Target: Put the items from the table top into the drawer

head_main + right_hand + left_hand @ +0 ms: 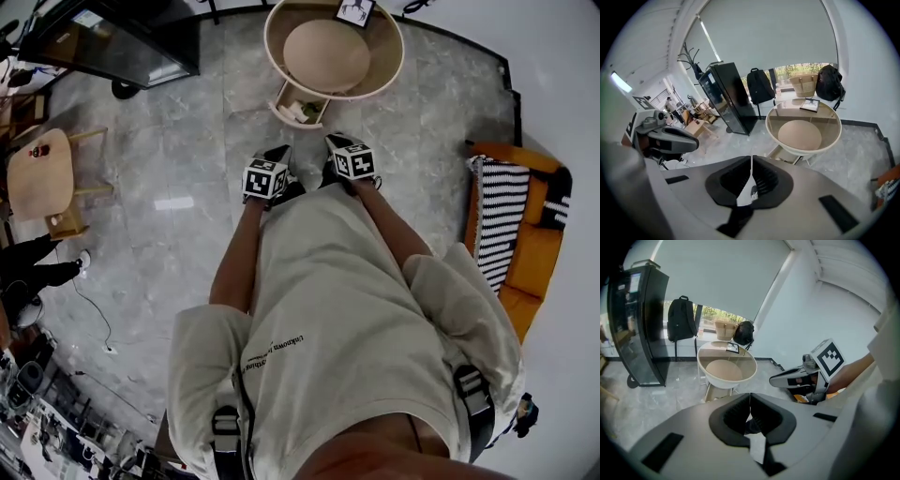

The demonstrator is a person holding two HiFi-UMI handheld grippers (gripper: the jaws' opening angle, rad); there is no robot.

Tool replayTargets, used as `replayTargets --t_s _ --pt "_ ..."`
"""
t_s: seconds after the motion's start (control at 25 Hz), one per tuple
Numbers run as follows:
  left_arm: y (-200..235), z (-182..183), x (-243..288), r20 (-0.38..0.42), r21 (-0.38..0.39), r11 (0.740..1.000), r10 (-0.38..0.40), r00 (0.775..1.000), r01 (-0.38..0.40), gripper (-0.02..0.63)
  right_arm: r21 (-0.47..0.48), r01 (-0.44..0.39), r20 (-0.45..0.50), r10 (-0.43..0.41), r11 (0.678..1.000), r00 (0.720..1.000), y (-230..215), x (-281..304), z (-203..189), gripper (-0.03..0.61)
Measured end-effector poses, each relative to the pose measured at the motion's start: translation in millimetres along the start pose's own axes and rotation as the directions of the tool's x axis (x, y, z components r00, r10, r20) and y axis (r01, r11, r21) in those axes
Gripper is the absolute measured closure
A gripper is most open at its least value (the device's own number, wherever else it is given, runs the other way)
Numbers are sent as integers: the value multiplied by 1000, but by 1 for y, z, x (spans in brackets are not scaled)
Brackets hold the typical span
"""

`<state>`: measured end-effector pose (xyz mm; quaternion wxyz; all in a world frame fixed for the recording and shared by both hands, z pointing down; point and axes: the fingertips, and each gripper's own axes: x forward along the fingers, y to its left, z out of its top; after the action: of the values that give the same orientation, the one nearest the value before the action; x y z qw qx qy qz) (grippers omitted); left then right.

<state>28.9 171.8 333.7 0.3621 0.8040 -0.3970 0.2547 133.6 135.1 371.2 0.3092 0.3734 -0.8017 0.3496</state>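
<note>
A round cream table (394,66) with a glass top stands ahead of me on the grey floor. A small framed picture (355,11) lies at its far edge, also in the left gripper view (732,348) and the right gripper view (809,105). Under the table's near side a drawer (298,108) is pulled open with a few small things inside. My left gripper (278,152) and right gripper (336,141) are held close to my body, short of the table. Both are shut with nothing between the jaws (750,397) (751,159).
A black glass-fronted cabinet (112,42) stands at the far left. An orange sofa with a striped throw (506,225) is at the right. A small wooden table (39,173) sits at the left. Backpacks and a woven basket (804,84) line the window wall.
</note>
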Motion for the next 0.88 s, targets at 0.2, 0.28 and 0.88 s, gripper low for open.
replayTargets --t_s 0.2,0.28,0.88 --pt "-2 -7 2 -12 20 1000 -8 1000 9 592 1 -2 -19 2 1000 1000 2 4 -6 545" --pt "-1 -8 3 -8 16 1000 -5 1000 5 592 -10 1 -30 -1 1000 1000 3 4 -9 545" --pt "17 1 -5 3 23 1000 16 1000 -16 592 14 -27 -78 28 1000 997 10 23 0 546"
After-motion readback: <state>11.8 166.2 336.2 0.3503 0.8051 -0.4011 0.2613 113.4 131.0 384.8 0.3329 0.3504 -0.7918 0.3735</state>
